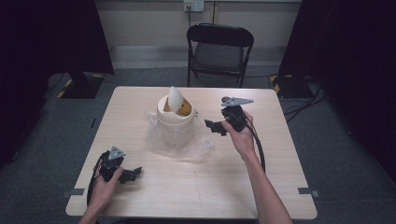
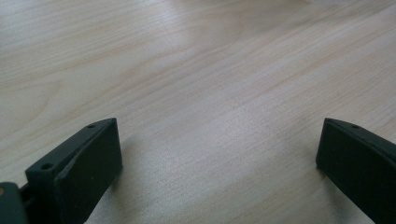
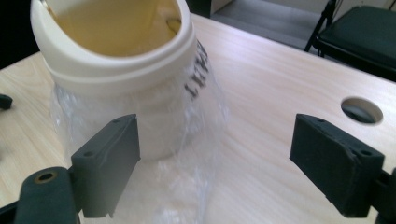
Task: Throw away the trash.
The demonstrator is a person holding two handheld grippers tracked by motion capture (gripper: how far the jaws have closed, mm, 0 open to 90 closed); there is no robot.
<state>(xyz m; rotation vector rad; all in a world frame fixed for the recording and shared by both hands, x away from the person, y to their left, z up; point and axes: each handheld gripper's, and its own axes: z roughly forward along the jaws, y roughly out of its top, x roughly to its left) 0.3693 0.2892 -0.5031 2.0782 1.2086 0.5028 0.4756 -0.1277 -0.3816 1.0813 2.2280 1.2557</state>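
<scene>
Tub (image 1: 175, 122): a cream round bin standing in the middle of the high view, on the surface (image 1: 196, 186). It looks light and stiff, with smooth sides that may slip.
Bag (image 1: 180, 142): clear plastic, crumpled around the tub's foot. It is thin, soft and slippery, and could tear.
Flap (image 1: 175, 100): the tub's lid stands tipped up at the top.
Where to hold: I think the thick rim of the tub, or a loose bit of bag.
Right gripper (image 3: 215, 156): jaws wide apart, nothing between them, just right of the tub.
Left gripper (image 2: 219, 154): jaws apart over bare wood, lower left of the high view.
Hard to see: the letters on the tub are cut off and blurry behind the bag. What is inside the tub is hidden.
</scene>
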